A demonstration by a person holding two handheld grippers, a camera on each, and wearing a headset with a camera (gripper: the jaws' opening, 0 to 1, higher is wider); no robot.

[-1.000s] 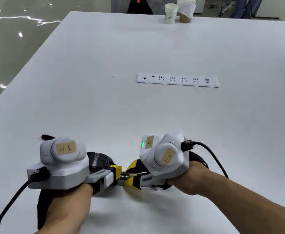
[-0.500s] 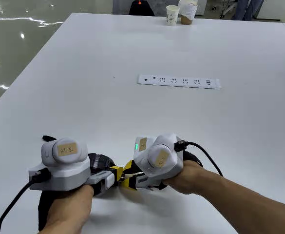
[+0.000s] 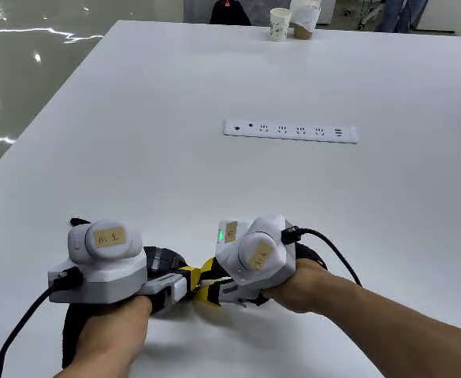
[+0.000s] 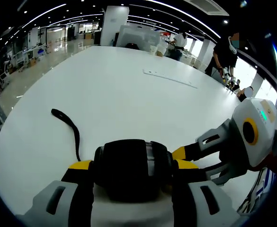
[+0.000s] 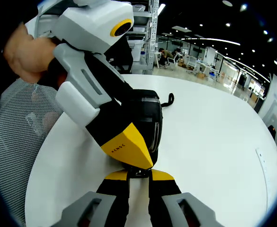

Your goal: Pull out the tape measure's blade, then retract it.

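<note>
Since a second ago the right gripper [image 3: 206, 288] has slid leftward, so the gap between it and the left gripper [image 3: 184, 280] is narrower; over the last half second little has changed.

At the near left of the white table [image 3: 175, 118], the left hand [image 3: 108, 331] grips the left gripper. Its yellow-tipped jaws clamp the black tape measure [image 4: 131, 168] from both sides, and the case rests on the table just in front of the person. A black strap [image 4: 67, 125] trails from the case and lies curled on the tabletop.

Just right of the case, the right gripper points in at it. In the right gripper view its jaws stand narrow, their yellow tips pinching a small dark tab [image 5: 138, 173] at the tape measure's lower edge, right under the left gripper's yellow fingertip [image 5: 129, 144]. No length of blade shows between the two grippers. The right hand [image 3: 305, 287] holds this gripper, and a black cable [image 3: 332, 248] loops away from it to the right.

Farther back, right of centre, a white power strip [image 3: 290, 131] lies flat, well apart from the grippers. Paper cups [image 3: 278, 22] stand at the far edge.
</note>
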